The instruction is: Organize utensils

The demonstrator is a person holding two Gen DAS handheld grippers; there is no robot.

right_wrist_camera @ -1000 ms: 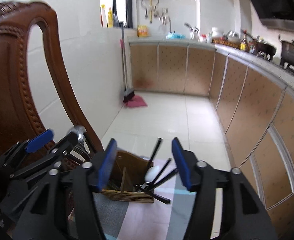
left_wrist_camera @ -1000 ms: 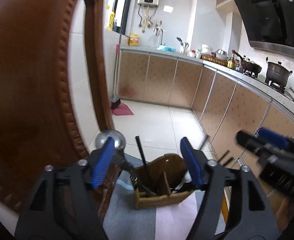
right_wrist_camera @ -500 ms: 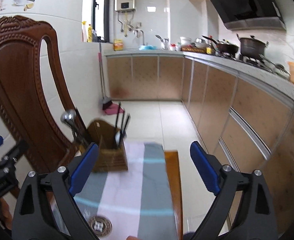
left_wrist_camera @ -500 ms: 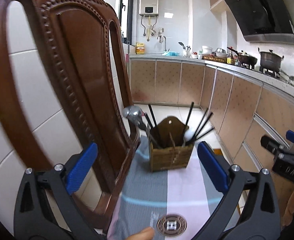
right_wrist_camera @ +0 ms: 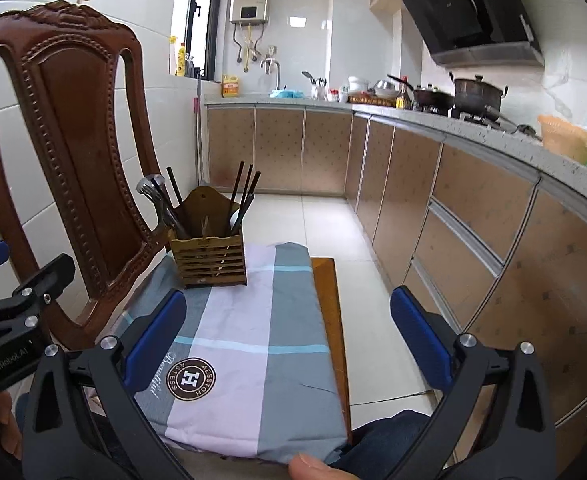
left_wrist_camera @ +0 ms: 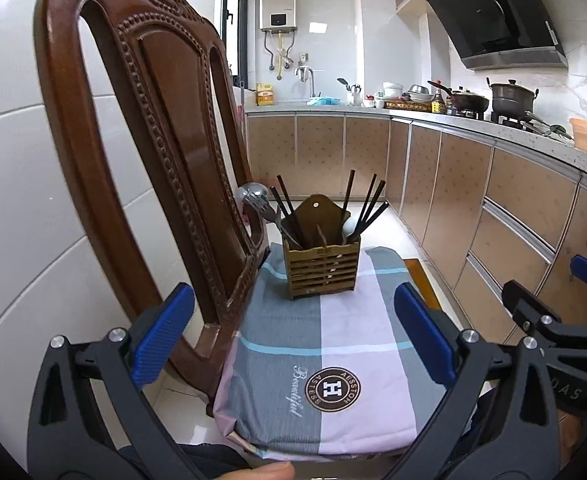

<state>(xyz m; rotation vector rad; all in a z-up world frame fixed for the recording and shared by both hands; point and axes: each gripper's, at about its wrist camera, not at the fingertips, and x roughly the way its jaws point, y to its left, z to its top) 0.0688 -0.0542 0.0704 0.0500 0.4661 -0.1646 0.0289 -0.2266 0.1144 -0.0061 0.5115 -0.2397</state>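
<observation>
Two grippers were up, both empty, both spread wide.

Left wrist view: left gripper [left_wrist_camera: 293, 336] had its blue pads far apart, nothing between them. Wooden utensil holder [left_wrist_camera: 320, 256] stood upright at 12 o'clock from the gripper, well apart from it, on the far end of a checked cushion [left_wrist_camera: 313, 360]. Black chopsticks [left_wrist_camera: 367, 210] leaned out of the holder's right compartment toward 1 o'clock; more dark sticks leaned from the left compartment toward 11. A metal ladle [left_wrist_camera: 253, 198] stuck out of the left side toward 10 o'clock, its bowl just beside the chair back [left_wrist_camera: 141, 152]. A white spoon [left_wrist_camera: 349, 226] sat low in the right compartment. Right gripper [left_wrist_camera: 565, 312] showed at 3 o'clock, seen edge-on; couldn't read its opening from this view. A fingertip [left_wrist_camera: 269, 472] poked in at 6 o'clock.

Right wrist view: right gripper [right_wrist_camera: 289, 332] was open wide, blue pads clear of everything. Holder [right_wrist_camera: 209, 250] sat at 11 o'clock, well apart, same end of the cushion [right_wrist_camera: 253, 340], next to the chair back [right_wrist_camera: 73, 128]. Ladle [right_wrist_camera: 151, 190] leaned to 10 o'clock, chopsticks [right_wrist_camera: 245, 192] near 12. Left gripper [right_wrist_camera: 21, 300] came in at 9 o'clock. A wooden seat edge [right_wrist_camera: 329, 300] showed right of the cushion. Kitchen counter [right_wrist_camera: 453, 128] ran along the 2 o'clock side.
</observation>
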